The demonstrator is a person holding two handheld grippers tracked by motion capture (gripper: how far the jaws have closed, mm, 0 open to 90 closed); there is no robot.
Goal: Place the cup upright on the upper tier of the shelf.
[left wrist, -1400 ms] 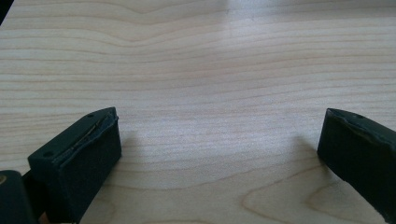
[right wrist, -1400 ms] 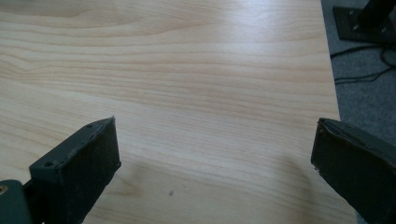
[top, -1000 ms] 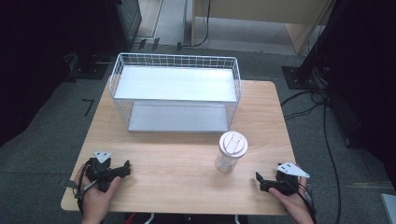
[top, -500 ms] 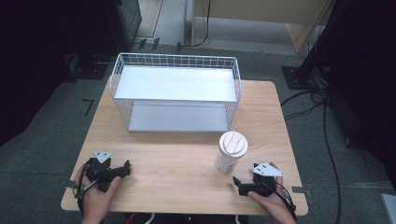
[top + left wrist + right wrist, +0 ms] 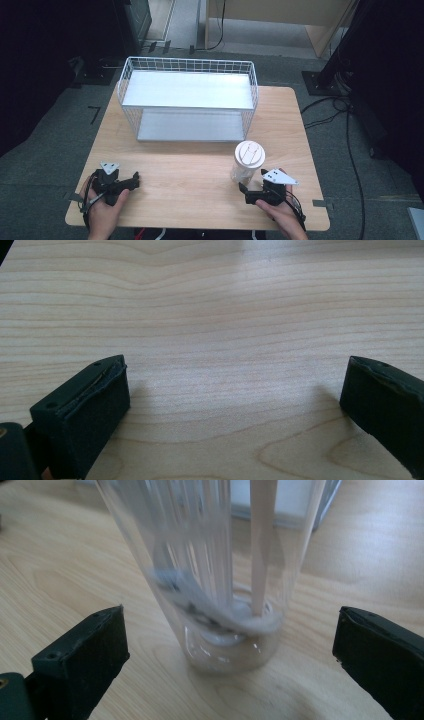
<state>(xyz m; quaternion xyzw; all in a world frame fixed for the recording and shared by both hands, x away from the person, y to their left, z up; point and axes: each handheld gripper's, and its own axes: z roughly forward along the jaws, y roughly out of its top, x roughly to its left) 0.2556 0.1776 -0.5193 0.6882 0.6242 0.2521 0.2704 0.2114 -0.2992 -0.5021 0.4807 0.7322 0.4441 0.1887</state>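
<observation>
Surroundings: grey floor with trailing cables around a light wooden counter (image 5: pixel 190 175); dark equipment stands at the edges.
Fixture: white wire basket (image 5: pixel 187 102) with two shelf levels, set at the far half of the counter, nothing visible on either level.
Object: clear plastic cup (image 5: pixel 247 162) with a white lid, upright on the near right part of the counter, well apart from the basket front. The right gripper view shows a pale residue in its base and a light wooden stick leaning inside.
Right gripper (image 5: pixel 245 192): jaws spread wide, low over the counter, just beside the cup on its near side. In its own view the cup base (image 5: pixel 227 645) stands between the jaws, touching neither.
Left gripper (image 5: pixel 134 179): jaws spread, resting at the near left edge, holding nothing; bare wood lies ahead of it.
Likely step: approach for a grasp on the cup, judged from position alone.
Risk, tipping: the cup is tall and narrow-based; a one-sided jaw contact low down could push it over.
Risk, crushing: thin clear walls may buckle under a hard squeeze and pop the lid.
Risk, slip: smooth tapered sides could slide out of a light pinch.
</observation>
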